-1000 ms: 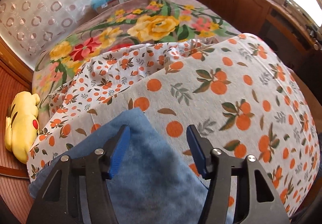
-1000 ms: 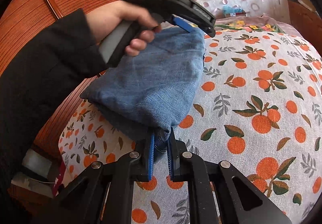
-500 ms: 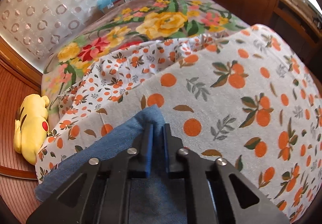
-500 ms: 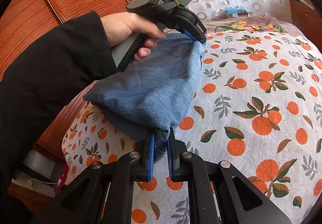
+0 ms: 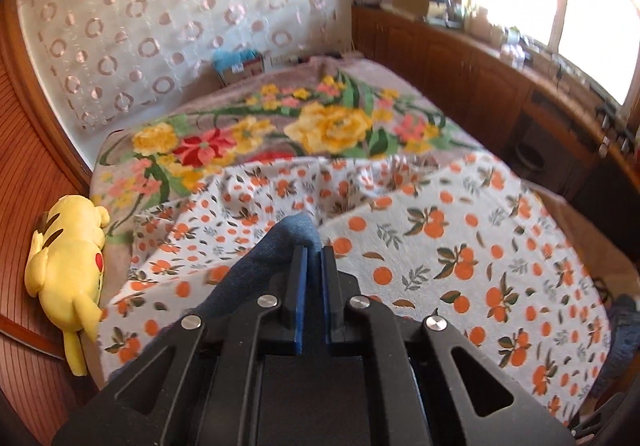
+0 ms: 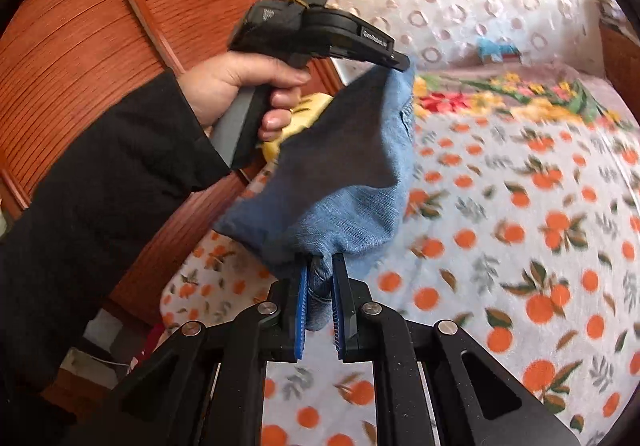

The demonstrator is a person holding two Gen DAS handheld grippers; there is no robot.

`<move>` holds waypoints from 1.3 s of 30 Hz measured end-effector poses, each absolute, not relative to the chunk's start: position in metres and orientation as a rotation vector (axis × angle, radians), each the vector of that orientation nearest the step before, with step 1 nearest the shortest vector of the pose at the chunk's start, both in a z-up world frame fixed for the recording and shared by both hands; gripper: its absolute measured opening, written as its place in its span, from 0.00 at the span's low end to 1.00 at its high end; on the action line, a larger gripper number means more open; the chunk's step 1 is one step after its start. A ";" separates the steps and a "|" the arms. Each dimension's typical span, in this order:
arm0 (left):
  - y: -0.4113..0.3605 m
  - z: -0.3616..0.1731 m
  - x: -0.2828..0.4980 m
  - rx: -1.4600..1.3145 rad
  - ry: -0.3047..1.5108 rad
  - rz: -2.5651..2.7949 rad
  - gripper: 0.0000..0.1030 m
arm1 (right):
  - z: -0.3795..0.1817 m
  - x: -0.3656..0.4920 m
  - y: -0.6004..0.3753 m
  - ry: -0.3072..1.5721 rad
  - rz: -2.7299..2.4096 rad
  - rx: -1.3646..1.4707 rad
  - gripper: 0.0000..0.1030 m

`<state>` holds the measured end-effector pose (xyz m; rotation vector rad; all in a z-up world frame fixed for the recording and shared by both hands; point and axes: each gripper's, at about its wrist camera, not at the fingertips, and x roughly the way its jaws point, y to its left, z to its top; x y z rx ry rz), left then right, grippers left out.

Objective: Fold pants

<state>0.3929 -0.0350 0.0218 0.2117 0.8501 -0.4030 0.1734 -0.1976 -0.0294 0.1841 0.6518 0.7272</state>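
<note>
Pants [image 6: 344, 181]: blue denim, folded bundle, held up off bed betw. both claws, above near-left part of bed.
Left claw [image 5: 312, 258]: pinched tight on one corner of pants; blue pads nearly meet w/ cloth edge betw. them. Seen also from right wrist view, gripped by person's hand [image 6: 240, 85] in black sleeve.
Right claw [image 6: 320, 282]: clamped on bunched denim at opp. end, thin gap filled by cloth.
Bed [image 6: 520, 246]: orange-fruit print sheet under pants; floral blanket [image 5: 320, 125] farther back.
Plush toy [image 5: 68, 262]: yellow, lying at bed's left edge beside wood panel.
</note>
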 end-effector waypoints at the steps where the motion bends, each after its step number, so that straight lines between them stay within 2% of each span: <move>1: -0.025 0.028 0.391 0.191 0.840 -0.406 0.07 | -0.022 0.171 -0.193 0.638 0.739 0.172 0.10; 8: 0.037 0.050 0.383 0.099 0.795 -0.383 0.07 | 0.012 0.167 -0.142 0.580 0.829 0.107 0.09; 16: 0.108 0.038 0.382 0.021 0.797 -0.340 0.07 | 0.021 0.175 -0.072 0.601 0.931 0.048 0.08; 32: 0.205 -0.031 0.387 -0.053 0.872 -0.275 0.07 | -0.026 0.238 0.027 0.765 1.035 0.031 0.07; 39: 0.203 -0.014 0.370 -0.108 0.809 -0.338 0.07 | -0.032 0.251 0.034 0.804 1.048 0.000 0.07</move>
